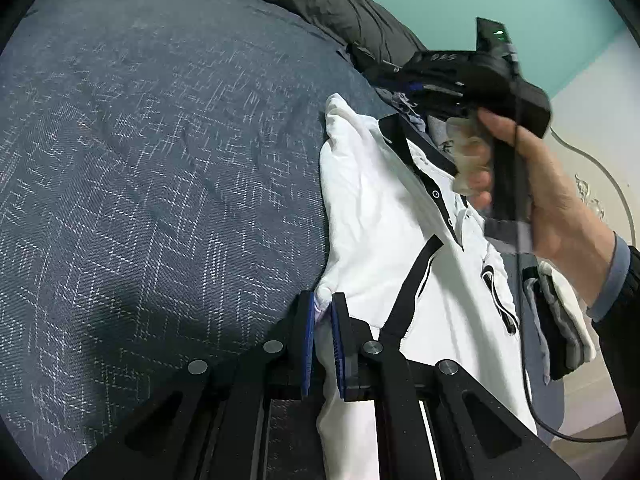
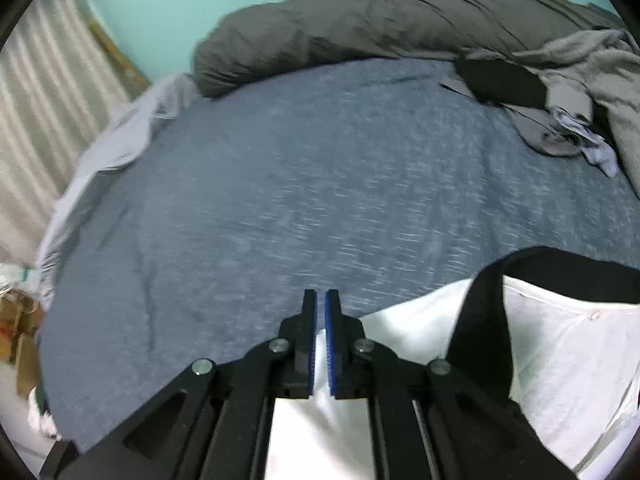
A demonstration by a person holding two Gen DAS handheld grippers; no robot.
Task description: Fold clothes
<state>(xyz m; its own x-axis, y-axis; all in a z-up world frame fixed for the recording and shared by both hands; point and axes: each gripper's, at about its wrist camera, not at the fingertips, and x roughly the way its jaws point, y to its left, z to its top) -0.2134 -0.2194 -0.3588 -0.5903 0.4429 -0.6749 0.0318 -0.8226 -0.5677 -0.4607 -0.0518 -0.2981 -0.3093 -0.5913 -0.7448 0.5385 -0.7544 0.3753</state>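
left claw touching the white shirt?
Touching. The left wrist view shows the left claw shut on a bunched fold of the white shirt, with white cloth pinched between its blue pads.

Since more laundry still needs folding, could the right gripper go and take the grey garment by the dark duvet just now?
Probably not yet: the right gripper is shut on the white shirt, though open bedspread lies before the grey garment.
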